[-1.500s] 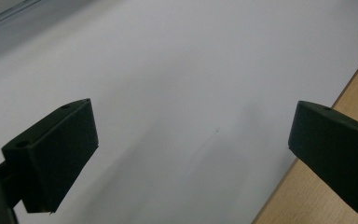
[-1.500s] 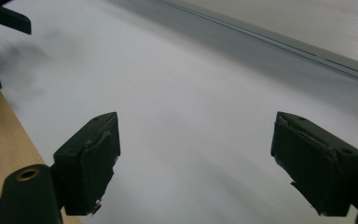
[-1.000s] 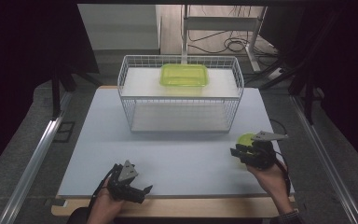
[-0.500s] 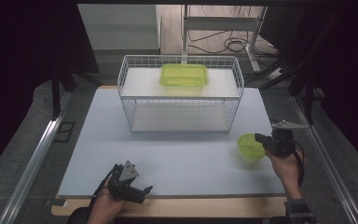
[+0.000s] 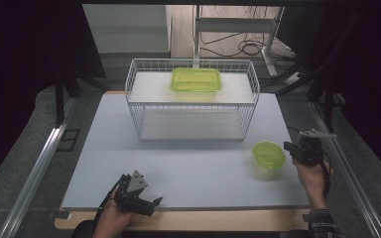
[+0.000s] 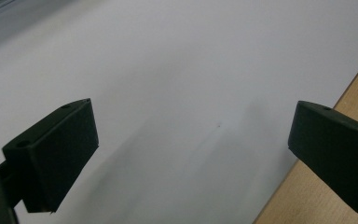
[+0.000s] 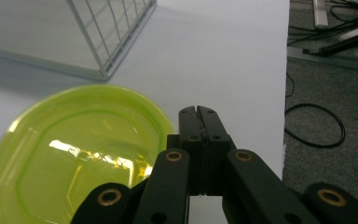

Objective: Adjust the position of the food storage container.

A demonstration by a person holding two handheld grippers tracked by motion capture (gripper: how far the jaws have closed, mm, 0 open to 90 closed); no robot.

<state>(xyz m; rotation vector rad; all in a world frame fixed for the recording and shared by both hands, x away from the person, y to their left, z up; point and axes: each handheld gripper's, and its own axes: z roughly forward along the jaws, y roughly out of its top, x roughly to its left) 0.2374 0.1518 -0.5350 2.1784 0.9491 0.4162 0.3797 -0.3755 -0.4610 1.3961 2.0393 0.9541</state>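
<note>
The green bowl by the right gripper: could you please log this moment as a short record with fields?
bowl: small green bowl, upright on the white table, empty
right gripper: right gripper beside the bowl's rim, jaws shut, nothing between them
left gripper: left gripper near the front edge, jaws open, empty
basket: wire basket, green container on top

bowl [image 5: 269, 154] right-front of basket [image 5: 192, 121] | container [image 5: 196, 80] on basket
</note>
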